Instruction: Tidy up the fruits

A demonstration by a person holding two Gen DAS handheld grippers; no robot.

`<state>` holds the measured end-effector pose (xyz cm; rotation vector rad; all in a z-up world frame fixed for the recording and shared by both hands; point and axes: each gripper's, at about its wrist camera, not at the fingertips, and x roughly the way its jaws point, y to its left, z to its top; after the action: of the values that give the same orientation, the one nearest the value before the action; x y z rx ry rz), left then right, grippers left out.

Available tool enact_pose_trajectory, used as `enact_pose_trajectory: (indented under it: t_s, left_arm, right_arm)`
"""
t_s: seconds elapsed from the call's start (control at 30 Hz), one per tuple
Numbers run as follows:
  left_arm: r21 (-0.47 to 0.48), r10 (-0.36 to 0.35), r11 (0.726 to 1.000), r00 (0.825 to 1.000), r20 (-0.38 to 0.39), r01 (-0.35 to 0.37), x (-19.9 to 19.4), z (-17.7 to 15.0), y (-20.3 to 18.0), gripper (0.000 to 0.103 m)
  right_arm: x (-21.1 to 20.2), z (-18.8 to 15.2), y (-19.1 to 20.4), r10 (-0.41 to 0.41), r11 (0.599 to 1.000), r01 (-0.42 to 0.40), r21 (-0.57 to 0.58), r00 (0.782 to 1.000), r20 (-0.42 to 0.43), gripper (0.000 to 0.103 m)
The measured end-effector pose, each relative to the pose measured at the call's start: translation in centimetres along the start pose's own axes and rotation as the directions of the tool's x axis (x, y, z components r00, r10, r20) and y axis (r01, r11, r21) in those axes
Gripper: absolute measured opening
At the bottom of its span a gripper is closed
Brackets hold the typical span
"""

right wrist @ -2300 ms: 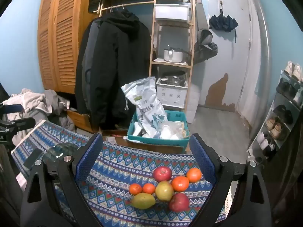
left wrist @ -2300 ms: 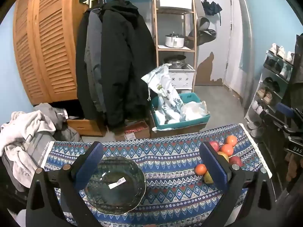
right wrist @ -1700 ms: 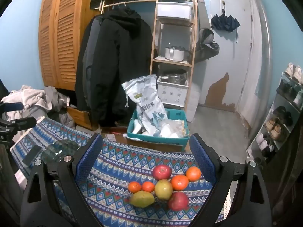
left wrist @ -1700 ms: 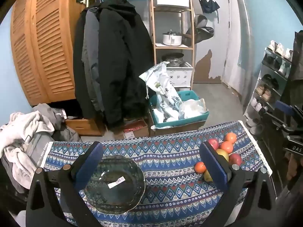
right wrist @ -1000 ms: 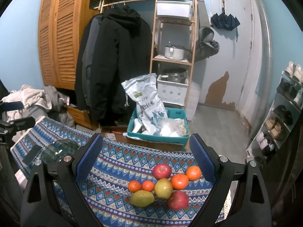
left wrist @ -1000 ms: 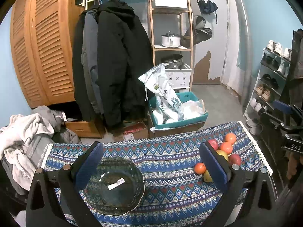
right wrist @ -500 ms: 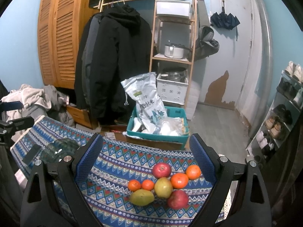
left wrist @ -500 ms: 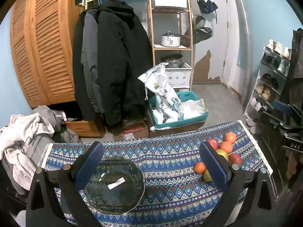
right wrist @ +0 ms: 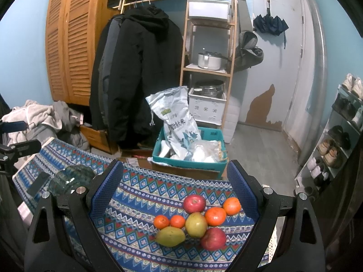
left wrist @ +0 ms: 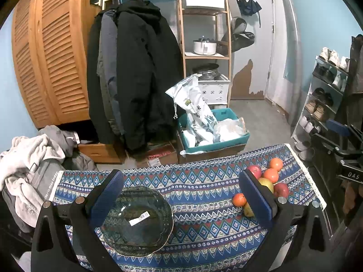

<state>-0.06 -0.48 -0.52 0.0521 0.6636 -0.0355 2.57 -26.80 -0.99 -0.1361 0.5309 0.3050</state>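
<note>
Both empty and spread wide: right gripper point(right wrist: 174, 190) over the fruit cluster point(right wrist: 196, 221) at the tablecloth's point(right wrist: 136, 195) right end, left gripper point(left wrist: 181, 197) framing the glass bowl point(left wrist: 136, 221) near the left end; probably start with an outer orange point(right wrist: 231, 205), straight down, without nudging neighbours.

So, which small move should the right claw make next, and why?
Probably lower the right claw toward the fruit pile and close on the near red apple. Both claws are open and empty, the fruits lie loose on the patterned cloth right under the right claw, and the glass bowl beneath the left claw holds no fruit yet.
</note>
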Motion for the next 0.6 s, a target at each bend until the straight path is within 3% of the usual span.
enact_pose_trajectory:
  t_s: [0.6]
  left_arm:
    - [-0.012,-0.011,1.0,1.0,-0.015,0.011,-0.01,-0.22,0.08,0.102]
  right_arm:
    - [-0.03,-0.02,0.12,0.0,1.0,0.0,-0.002,1.0,-0.003,0.091]
